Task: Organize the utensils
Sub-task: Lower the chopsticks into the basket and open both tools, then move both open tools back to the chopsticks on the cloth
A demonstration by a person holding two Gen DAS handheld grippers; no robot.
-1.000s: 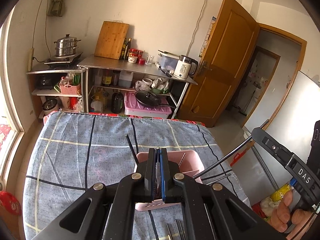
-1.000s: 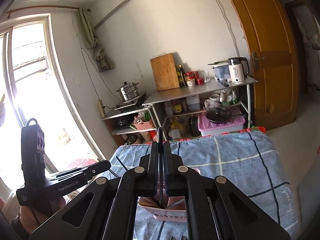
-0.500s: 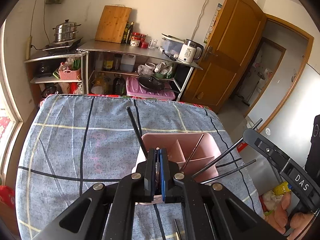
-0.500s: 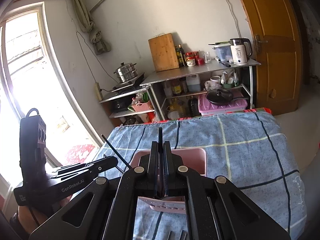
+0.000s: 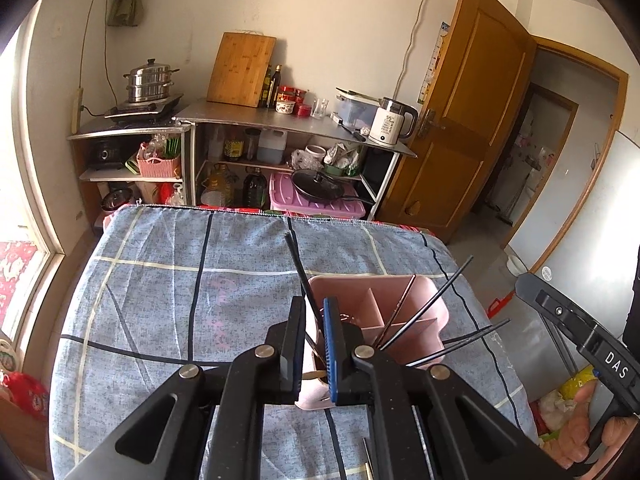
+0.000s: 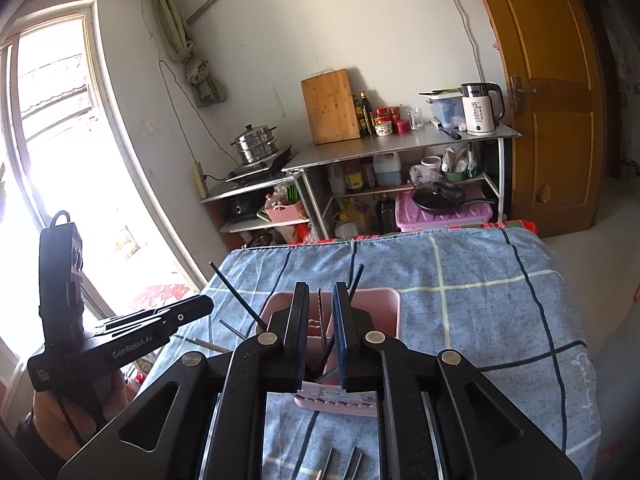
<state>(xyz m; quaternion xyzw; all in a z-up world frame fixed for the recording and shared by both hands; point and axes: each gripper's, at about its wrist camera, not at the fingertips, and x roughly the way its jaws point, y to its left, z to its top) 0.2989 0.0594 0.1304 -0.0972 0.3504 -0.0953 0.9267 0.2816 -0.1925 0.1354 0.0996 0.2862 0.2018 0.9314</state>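
Note:
A pink divided utensil holder stands on the blue checked tablecloth. Several black chopsticks lean out of its compartments. My left gripper hovers over the holder's left compartment, jaws slightly apart around a chopstick that stands in the holder. My right gripper hovers over the holder too, jaws slightly apart, with a thin utensil standing between them. More metal utensils lie on the cloth near the front edge.
The table is covered by the cloth. Behind it stand metal shelves with a kettle, cutting board, pots and bottles. A wooden door is at the right and a window at the left.
Both grippers were shut on chopsticks a second ago, lowered them into the pink holder, and now both have opened slightly, leaving the chopsticks standing in it.

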